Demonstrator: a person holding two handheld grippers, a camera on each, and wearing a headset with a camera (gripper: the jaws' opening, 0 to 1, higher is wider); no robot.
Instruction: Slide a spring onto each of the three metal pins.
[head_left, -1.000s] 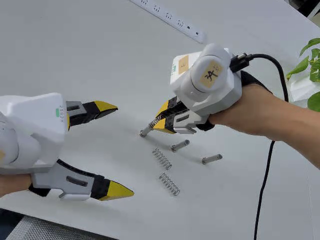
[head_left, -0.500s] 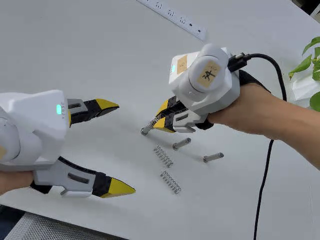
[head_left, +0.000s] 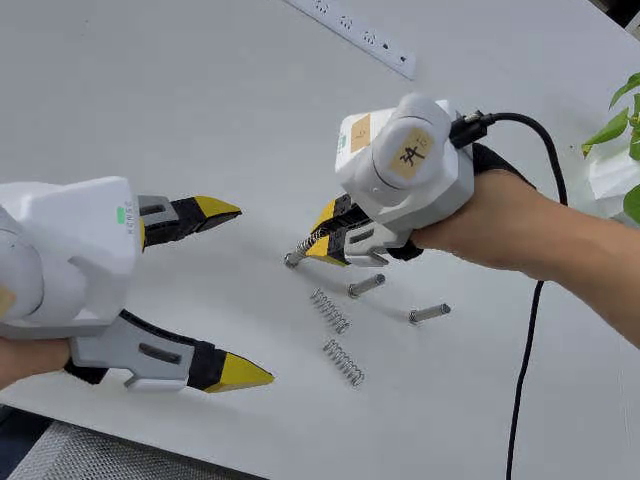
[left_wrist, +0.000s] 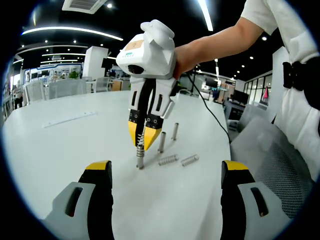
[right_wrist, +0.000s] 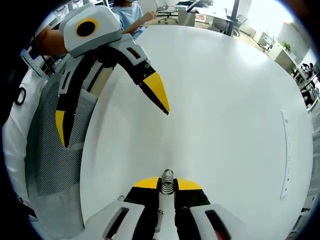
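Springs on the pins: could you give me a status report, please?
Right tongs shut on a spring at first pin. Left tongs open. Two loose springs, two bare pins. Nothing in the way.

Open-plan office. Ceiling strip lights (left_wrist: 72, 31) and an air vent (left_wrist: 82, 5) hang above white desks (right_wrist: 212, 12) and office chairs (right_wrist: 165, 6). A power strip (head_left: 365, 38) lies on the white worktable (head_left: 200, 80).

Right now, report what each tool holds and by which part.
The right tool is shut on a spring, pinching its coils from the sides, with one end poking past the tips at a metal pin. The left tool is open, holding nothing.
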